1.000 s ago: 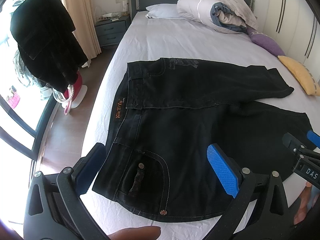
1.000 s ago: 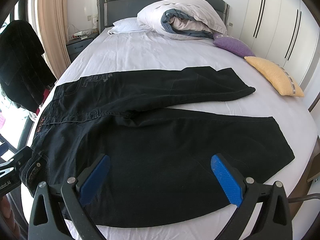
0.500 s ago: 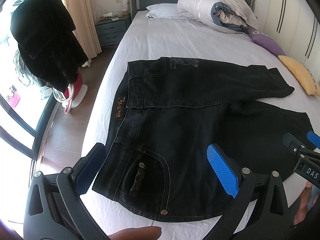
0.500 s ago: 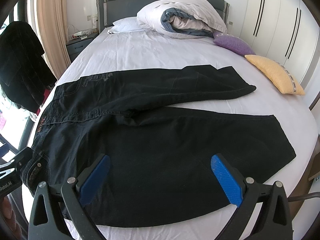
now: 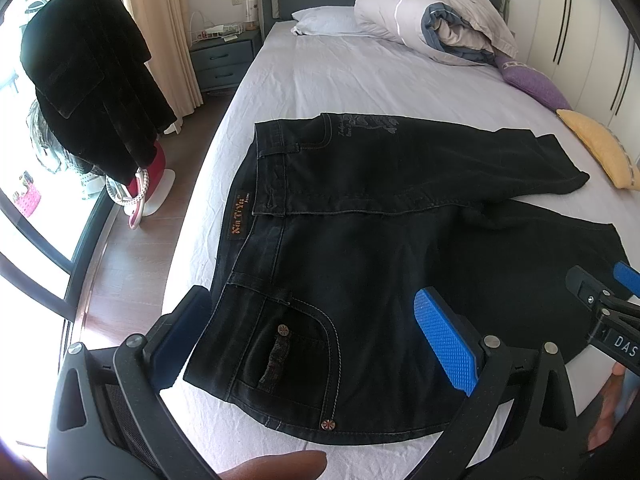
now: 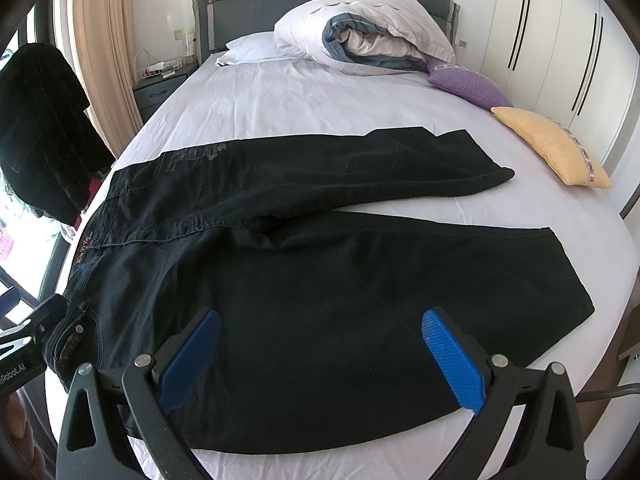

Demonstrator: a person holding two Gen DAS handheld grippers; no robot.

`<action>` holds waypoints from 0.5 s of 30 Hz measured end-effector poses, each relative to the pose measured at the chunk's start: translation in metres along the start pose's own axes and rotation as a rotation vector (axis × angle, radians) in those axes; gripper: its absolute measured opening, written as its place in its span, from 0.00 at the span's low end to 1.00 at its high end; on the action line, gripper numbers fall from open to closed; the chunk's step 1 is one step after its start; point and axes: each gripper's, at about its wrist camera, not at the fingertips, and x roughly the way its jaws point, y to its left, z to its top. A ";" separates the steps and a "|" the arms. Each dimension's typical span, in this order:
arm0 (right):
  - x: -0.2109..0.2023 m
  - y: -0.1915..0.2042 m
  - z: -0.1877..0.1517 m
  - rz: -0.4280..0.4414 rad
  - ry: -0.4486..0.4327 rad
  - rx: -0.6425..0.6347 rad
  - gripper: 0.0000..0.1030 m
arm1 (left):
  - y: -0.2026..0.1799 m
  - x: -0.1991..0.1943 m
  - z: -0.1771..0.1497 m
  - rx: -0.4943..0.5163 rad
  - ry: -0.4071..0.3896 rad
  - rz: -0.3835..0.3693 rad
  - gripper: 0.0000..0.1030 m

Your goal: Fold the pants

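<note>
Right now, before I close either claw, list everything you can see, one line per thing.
pants: 1, black, spread flat across the near end of the bed, legs apart
bed: 1, white sheet, grey headboard
duvet: 1, white and grey-blue, rolled at the headboard
pillow: 1, white, beside the duvet
cushions: 2, purple and yellow, along the wardrobe side
nightstand: 1, grey, beside the bed
coat: 1, black, hanging by the window
wardrobe: 1, white, far side of the bed
left claw: 1, blue pads, open over the waistband
right claw: 1, blue pads, open over the near leg
</note>
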 end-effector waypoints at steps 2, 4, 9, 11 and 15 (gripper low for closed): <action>0.000 -0.001 0.000 0.002 -0.001 0.000 1.00 | 0.000 0.000 0.000 0.001 -0.002 -0.002 1.00; 0.001 -0.001 0.001 0.003 0.001 0.000 1.00 | 0.001 0.000 -0.001 0.006 -0.006 -0.009 1.00; -0.001 0.006 -0.004 0.037 0.008 -0.011 1.00 | 0.006 0.001 0.003 0.006 -0.019 -0.038 1.00; -0.001 0.007 -0.003 0.068 0.010 -0.015 1.00 | 0.012 0.006 0.009 -0.003 -0.019 -0.076 1.00; -0.004 0.007 0.008 0.175 -0.006 -0.021 1.00 | 0.022 0.029 0.035 0.011 0.047 -0.178 1.00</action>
